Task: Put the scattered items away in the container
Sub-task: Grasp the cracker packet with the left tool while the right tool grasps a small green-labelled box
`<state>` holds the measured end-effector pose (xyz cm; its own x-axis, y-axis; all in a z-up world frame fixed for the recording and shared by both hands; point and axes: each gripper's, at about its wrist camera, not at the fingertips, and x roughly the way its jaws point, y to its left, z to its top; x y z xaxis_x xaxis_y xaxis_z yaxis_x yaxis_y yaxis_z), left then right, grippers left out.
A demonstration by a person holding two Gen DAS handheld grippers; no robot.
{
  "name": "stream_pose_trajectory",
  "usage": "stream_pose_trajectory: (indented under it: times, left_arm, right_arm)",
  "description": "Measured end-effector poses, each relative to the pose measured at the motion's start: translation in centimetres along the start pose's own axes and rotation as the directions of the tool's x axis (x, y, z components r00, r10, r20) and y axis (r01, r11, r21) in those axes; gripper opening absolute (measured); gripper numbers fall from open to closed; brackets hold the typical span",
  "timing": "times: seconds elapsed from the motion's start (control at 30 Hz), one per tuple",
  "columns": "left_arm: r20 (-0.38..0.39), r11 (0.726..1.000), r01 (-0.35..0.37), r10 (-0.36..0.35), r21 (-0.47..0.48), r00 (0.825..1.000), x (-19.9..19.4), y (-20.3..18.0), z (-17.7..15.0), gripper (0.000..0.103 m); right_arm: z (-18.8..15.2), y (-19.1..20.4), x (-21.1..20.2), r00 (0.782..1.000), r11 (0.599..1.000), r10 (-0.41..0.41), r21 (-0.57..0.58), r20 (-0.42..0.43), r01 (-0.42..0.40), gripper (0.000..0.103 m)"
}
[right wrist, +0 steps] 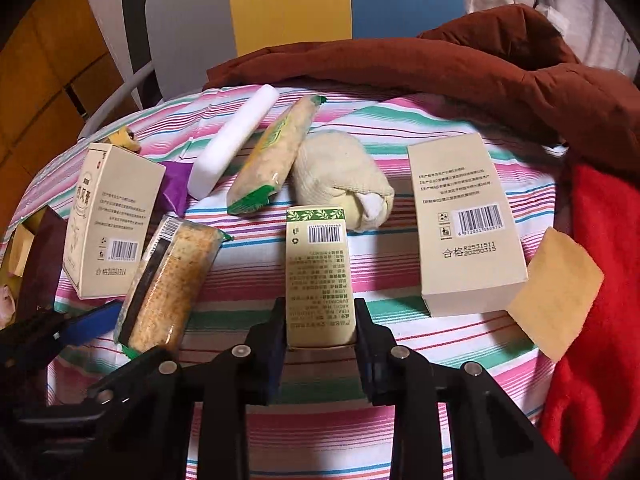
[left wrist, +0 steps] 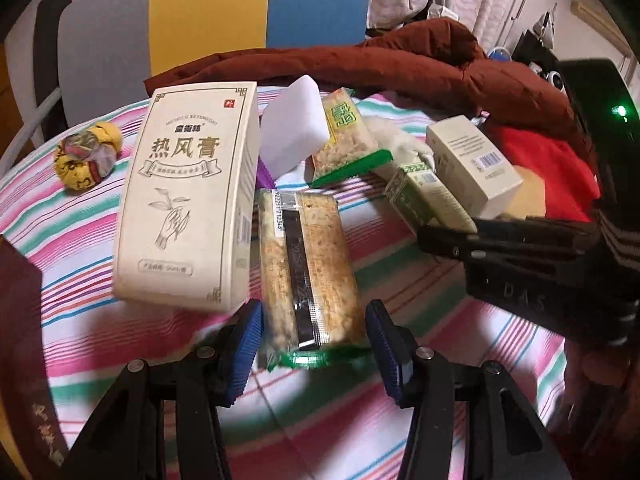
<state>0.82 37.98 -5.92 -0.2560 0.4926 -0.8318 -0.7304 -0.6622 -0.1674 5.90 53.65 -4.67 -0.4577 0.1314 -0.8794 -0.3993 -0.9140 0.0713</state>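
Now you are holding your left gripper [left wrist: 314, 354] wide around the near end of the snack bar [left wrist: 306, 268] lying just right of the tall cream box [left wrist: 188, 196], while your right gripper [right wrist: 320, 320] is clamping the green-topped box [right wrist: 320, 272].

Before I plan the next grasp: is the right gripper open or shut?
Shut. The right gripper clamps the green-trimmed box between both fingers.

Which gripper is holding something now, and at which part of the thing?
The right gripper holds the small green-topped box by its near end. The left gripper holds nothing; its open jaws flank the snack bar.
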Motion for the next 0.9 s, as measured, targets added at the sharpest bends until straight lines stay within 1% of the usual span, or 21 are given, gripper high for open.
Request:
stream_pose_trajectory:
  times: [0.03, 0.13, 0.3, 0.4, 0.47, 0.53, 0.6, 0.63, 0.73, 0.77, 0.8, 0.9]
  left_arm:
    - [0.011, 1.0, 0.009, -0.009, 0.002, 1.0, 0.0, 0.1, -0.1, 0.049]
    - [0.031, 0.999, 0.035, -0.035, 0.009, 0.999, -0.2, 0.5, -0.7, 0.047]
    - [0.031, 0.997, 0.08, -0.08, -0.006, 0.996, -1.9, 1.5, -2.9, 0.045]
    - [0.025, 0.995, 0.094, -0.093, -0.028, 0.995, -3.2, 1.9, -4.5, 0.045]
    - [0.018, 0.995, 0.092, -0.092, -0.046, 0.996, -3.6, 2.0, -4.8, 0.045]
    - [0.007, 0.995, 0.082, -0.082, -0.057, 0.997, -3.8, 2.1, -4.9, 0.05]
    - [0.0, 0.998, 0.051, -0.051, -0.042, 0.999, -3.6, 1.7, -4.8, 0.052]
    - [-0.003, 0.999, 0.039, -0.039, -0.034, 0.999, -3.5, 1.5, -4.7, 0.052]
    - [-0.009, 1.0, 0.018, -0.018, -0.008, 1.0, -2.6, 0.7, -3.8, 0.054]
    - [-0.004, 1.0, 0.006, -0.006, 0.002, 1.0, -2.3, 0.5, -3.6, 0.054]
    - [-0.002, 1.0, 0.003, -0.003, 0.002, 1.0, -2.1, 0.5, -3.3, 0.054]
    - [0.004, 0.999, 0.02, -0.02, -0.028, 1.0, -1.8, 0.9, -2.8, 0.054]
  right_arm:
    - [0.1, 0.0, 0.1, 1.0, 1.0, -0.001, -0.001, -0.003, 0.001, 0.031]
    - [0.7, 0.2, 0.6, 1.0, 1.0, 0.002, -0.009, -0.01, -0.002, 0.031]
    - [0.7, 0.1, 0.5, 1.0, 1.0, 0.012, -0.001, -0.008, -0.012, 0.031]
    - [0.8, 0.2, 0.4, 1.0, 1.0, 0.014, -0.002, -0.003, -0.014, 0.032]
    - [0.7, 0.4, 0.1, 1.0, 1.0, 0.013, -0.006, 0.009, -0.013, 0.032]
    - [0.9, 0.7, 0.0, 1.0, 1.0, -0.002, -0.013, 0.021, 0.002, 0.038]
    - [1.1, 0.9, -0.3, 0.998, 0.999, -0.031, -0.021, 0.05, 0.032, 0.062]
    - [1.2, 0.9, -0.3, 0.997, 0.999, -0.035, -0.021, 0.061, 0.037, 0.065]
    - [1.3, 0.6, -0.1, 0.999, 1.0, -0.012, -0.002, 0.053, 0.013, 0.065]
    - [1.4, 0.6, 0.0, 0.999, 1.0, -0.005, 0.005, 0.042, 0.004, 0.063]
    - [1.4, 0.5, 0.2, 0.999, 1.0, 0.003, 0.008, 0.033, -0.003, 0.058]
    - [1.4, 0.4, 0.7, 1.0, 1.0, -0.007, 0.003, 0.025, 0.007, 0.05]
